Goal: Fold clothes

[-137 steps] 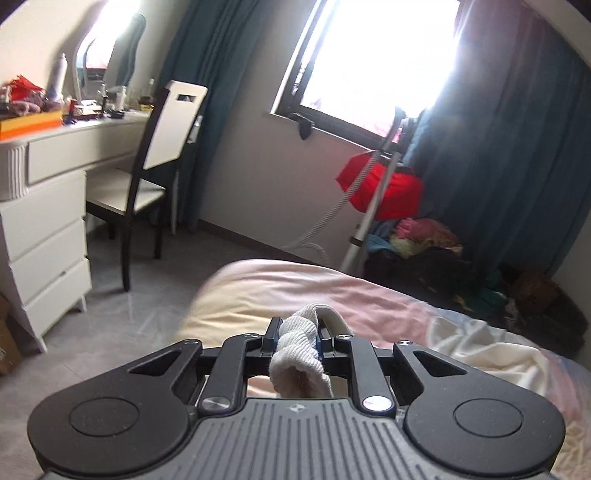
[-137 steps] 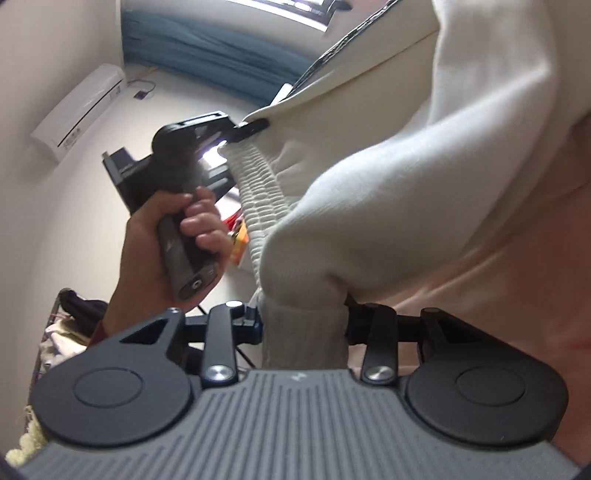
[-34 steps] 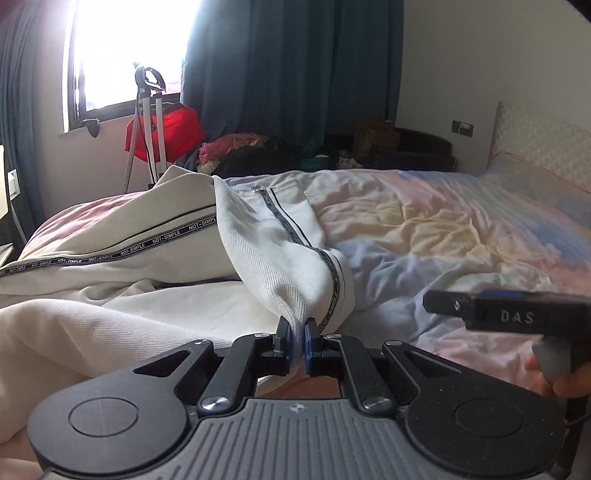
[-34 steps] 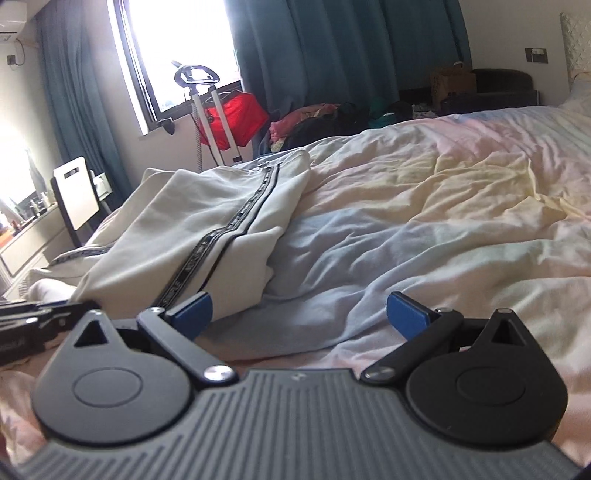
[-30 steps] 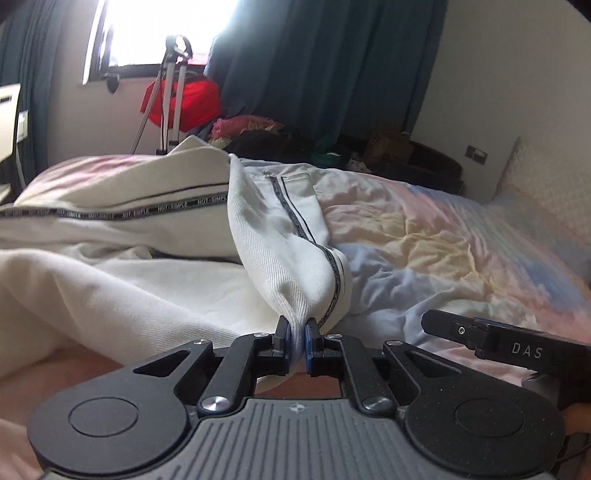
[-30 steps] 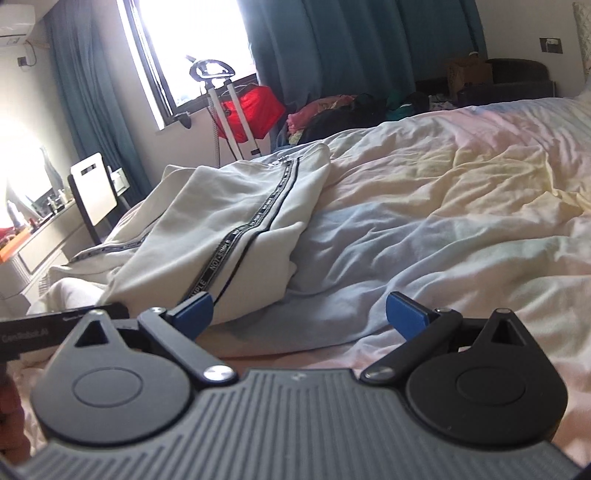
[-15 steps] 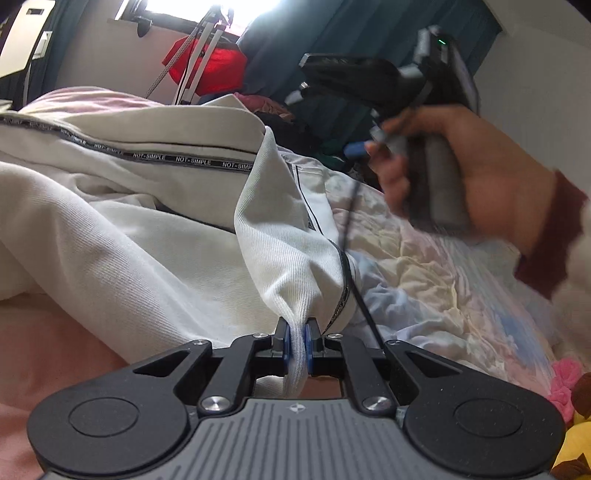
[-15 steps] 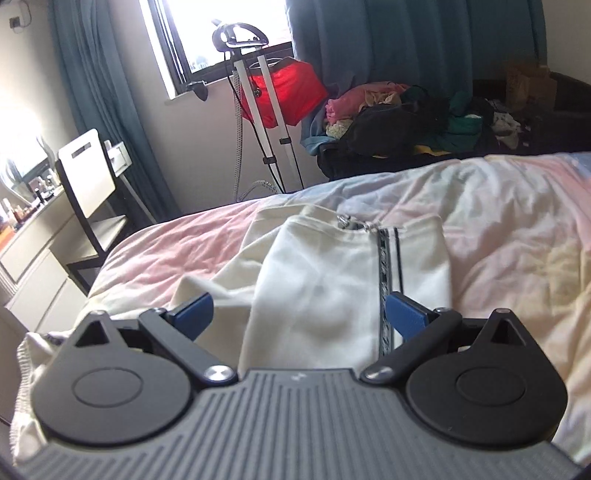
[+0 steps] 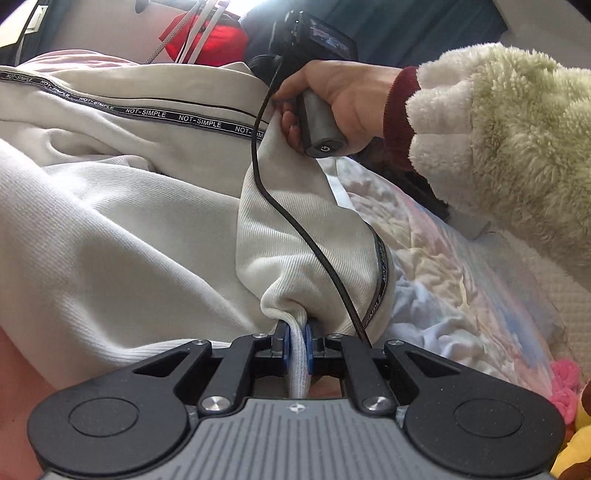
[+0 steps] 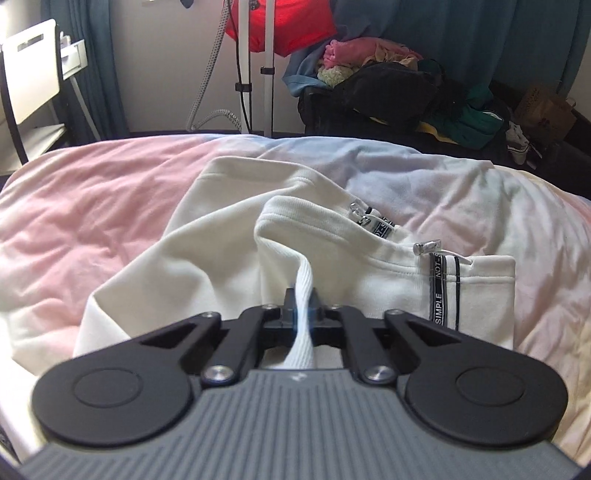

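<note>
Nearest to us, our left hand-held gripper (image 9: pixel 295 341) is clamped on a ribbed white edge of the garment (image 9: pixel 129 229), the blue pads pinching the cloth between them. From that pinch the ribbed band climbs toward our right hand (image 9: pixel 343 99), which grips a grey handle and presses against the same fold of cloth. A black cable (image 9: pixel 295 229) hangs from that handle and trails down across the band, crossing right in front of the left hand-held gripper. A fluffy cream sleeve (image 9: pixel 509 140) with a dark red cuff fills the right side of the left view and hides the bed behind it.

Our right hand-held gripper (image 10: pixel 303 308) has just been closing and now its jaws sit narrow, nipping another ribbed strip of the garment. Just beyond it the cream cloth lies bunched on the bed (image 10: pixel 74 206), its black lettered tape (image 10: pixel 437 291) and two metal zip pulls (image 10: pixel 426 246) to the right.

The pink and pale blue duvet spreads around the garment on every side. Farther off stand a white pole (image 10: pixel 267 66) with a grey hose (image 10: pixel 207 85), a red thing (image 10: pixel 284 22) behind it, a heap of clothes (image 10: pixel 399 85) on a dark surface, a white chair (image 10: pixel 29 74) at left, and teal curtains (image 10: pixel 480 33) at the back.
</note>
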Motion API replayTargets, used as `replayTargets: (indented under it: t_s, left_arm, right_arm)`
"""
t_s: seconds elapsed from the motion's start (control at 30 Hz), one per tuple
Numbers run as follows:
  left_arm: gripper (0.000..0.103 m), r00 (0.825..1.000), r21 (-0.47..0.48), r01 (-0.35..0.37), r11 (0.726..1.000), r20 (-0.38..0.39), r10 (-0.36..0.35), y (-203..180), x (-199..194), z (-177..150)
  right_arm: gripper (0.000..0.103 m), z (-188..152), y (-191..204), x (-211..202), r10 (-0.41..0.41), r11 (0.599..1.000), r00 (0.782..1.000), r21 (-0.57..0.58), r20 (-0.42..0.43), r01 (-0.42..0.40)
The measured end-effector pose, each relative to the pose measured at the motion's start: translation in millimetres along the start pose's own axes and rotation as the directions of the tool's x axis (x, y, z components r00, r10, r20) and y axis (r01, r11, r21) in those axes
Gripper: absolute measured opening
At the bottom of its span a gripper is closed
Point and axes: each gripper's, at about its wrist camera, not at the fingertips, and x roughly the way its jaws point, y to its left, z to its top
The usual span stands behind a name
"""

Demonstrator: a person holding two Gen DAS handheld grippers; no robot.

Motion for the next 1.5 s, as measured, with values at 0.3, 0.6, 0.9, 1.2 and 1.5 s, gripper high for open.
replayTargets:
  t_s: [0.3,0.6,0.9,1.2,1.5]
  left_arm:
    - [0.009,0.999,0.057,-0.026,0.998,0.033,0.024,-11,-16,1]
    - [0.009,0.994,0.215,-0.105,0.971,0.048,0.096,-43,-37,-18]
    - [0.01,0.986,0.348,-0.16,0.924,0.004,0.169,-71,-36,-44]
    - [0.012,0.979,0.358,-0.194,0.913,0.007,0.205,-74,-35,-53]
    - [0.015,0.975,0.394,-0.218,0.893,0.039,0.22,-78,-34,-62]
  right_arm:
    - [0.006,-24,-122,-115,-0.063,0.977,0.975,0.213,0.214,0.016]
    - [0.006,-199,-275,-215,-0.148,0.776,0.969,0.631,0.196,-0.009]
    - [0.009,-353,-327,-226,0.027,0.405,0.972,0.887,0.232,-0.223]
    - [0.06,-373,-326,-188,0.128,0.218,0.929,0.904,0.346,-0.367]
    - [0.056,-361,-324,-173,0.083,0.292,0.927,0.88,0.366,-0.374]
